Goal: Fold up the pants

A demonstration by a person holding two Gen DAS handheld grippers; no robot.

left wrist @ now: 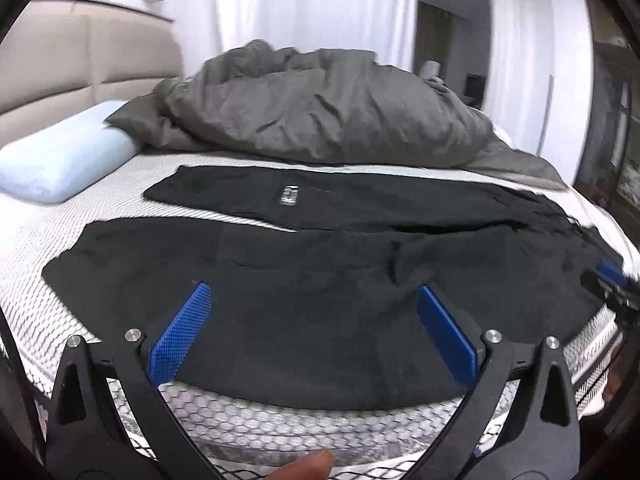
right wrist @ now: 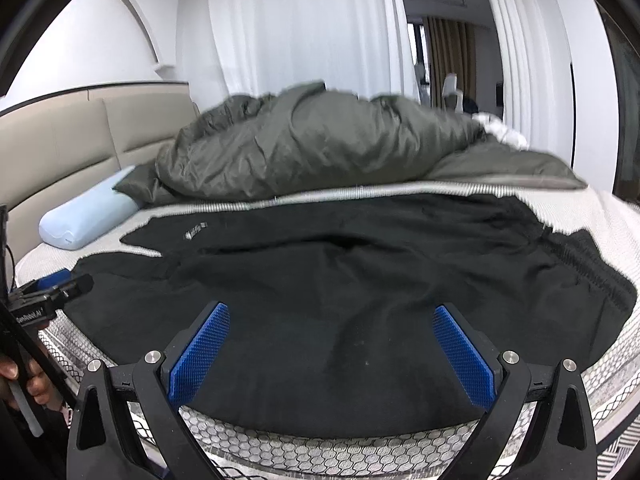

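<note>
Black pants [left wrist: 312, 280] lie spread flat across the near half of the bed, both legs running to the left; the far leg bears a small white logo [left wrist: 289, 195]. The waistband is at the right in the right wrist view [right wrist: 580, 264]. My left gripper [left wrist: 314, 292] is open and empty, hovering over the near leg. My right gripper [right wrist: 332, 312] is open and empty over the seat of the pants [right wrist: 340, 300]. The left gripper's body shows at the left edge of the right wrist view [right wrist: 48, 292]; the right gripper shows at the right edge of the left wrist view [left wrist: 612, 280].
A crumpled grey duvet [left wrist: 320, 108] is heaped across the far side of the mattress [left wrist: 36, 224]. A light blue pillow [left wrist: 60, 160] lies at the far left by the beige headboard [left wrist: 80, 56]. White curtains hang behind. The mattress's near edge [right wrist: 320, 452] is just below the grippers.
</note>
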